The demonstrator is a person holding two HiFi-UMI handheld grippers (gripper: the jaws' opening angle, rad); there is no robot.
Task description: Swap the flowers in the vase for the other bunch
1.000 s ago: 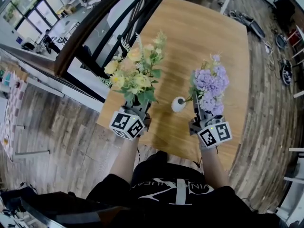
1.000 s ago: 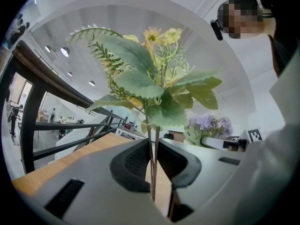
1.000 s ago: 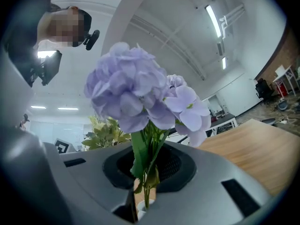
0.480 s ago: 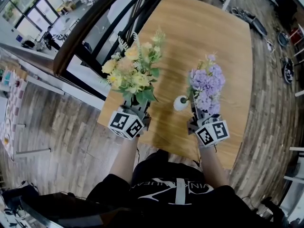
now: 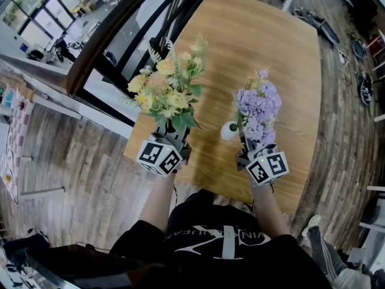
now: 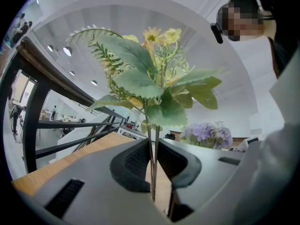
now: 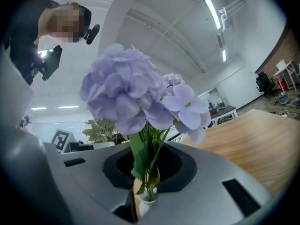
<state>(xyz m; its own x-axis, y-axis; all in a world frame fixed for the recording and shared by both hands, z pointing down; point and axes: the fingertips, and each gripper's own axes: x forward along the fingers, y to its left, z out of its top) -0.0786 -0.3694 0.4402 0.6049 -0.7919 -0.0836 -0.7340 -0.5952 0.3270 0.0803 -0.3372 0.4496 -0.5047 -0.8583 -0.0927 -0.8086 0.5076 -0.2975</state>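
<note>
My left gripper [image 5: 175, 138] is shut on the thin stems of a yellow bunch [image 5: 165, 92], held upright over the wooden table's [image 5: 271, 47] near left edge. In the left gripper view the stems [image 6: 152, 163] are pinched between the dark pads. My right gripper [image 5: 249, 150] is shut on the green stems of a purple bunch [image 5: 255, 104]. A small white vase [image 5: 228, 131] stands on the table just left of it. In the right gripper view the purple bunch [image 7: 131, 97] has its stem ends inside the mouth of the vase [image 7: 146, 203], right below the jaws.
A black railing [image 5: 120, 35] runs close along the table's left side. Wooden floor surrounds the table. A person's leg and shoe [image 5: 322, 248] show at the lower right. Cables and chair bases [image 5: 361, 89] lie on the floor to the right.
My right gripper has sunk with the purple bunch and drifted a little left, bringing the stems down at the vase. The left gripper and yellow bunch have stayed put.
</note>
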